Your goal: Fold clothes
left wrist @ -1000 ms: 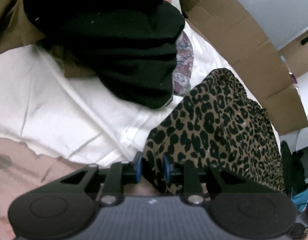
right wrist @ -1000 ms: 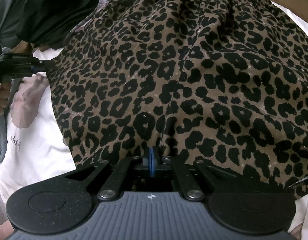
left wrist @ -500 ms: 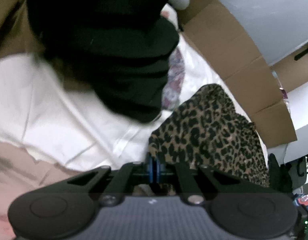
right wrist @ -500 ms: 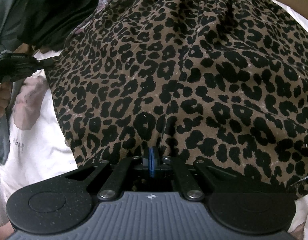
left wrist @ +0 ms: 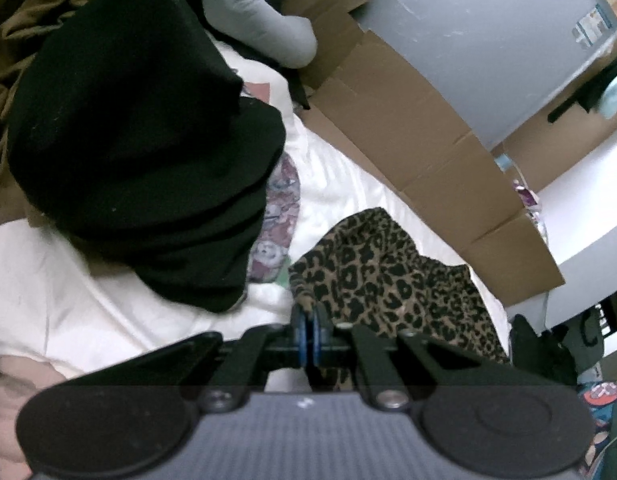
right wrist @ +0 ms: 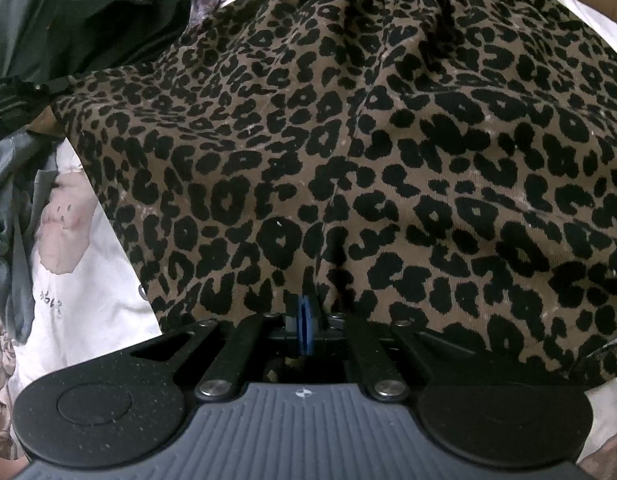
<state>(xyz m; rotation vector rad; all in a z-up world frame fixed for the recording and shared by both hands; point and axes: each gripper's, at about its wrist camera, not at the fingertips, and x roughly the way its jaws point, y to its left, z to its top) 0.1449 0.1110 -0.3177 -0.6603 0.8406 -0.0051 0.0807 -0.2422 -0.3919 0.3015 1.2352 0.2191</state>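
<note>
Where the white bedding fills the lower left of the left wrist view, it carries every garment in sight. A brown cardboard sheet runs diagonally across the right half of that frame, behind the bedding. A black garment lies heaped in the upper left and centre, with a brown cloth at the top left corner beside it. A grey padded item rests at top centre, against the cardboard.

The leopard-print garment fills most of the right wrist view, its gathered waistband along the top edge of the frame. In the left wrist view it appears bunched at centre right, just beside a printed white shirt that shows from under the black garment. A grey cloth hangs at the left edge of the right wrist view.

The left gripper sits at bottom centre of its frame, jaws pressed together on a corner of the leopard-print garment, which stands up between the blue pads. It is also visible at the left edge of the right wrist view, at the garment's far corner.

The right gripper sits at bottom centre of its frame, jaws pressed together on the near hem of the same garment.
</note>
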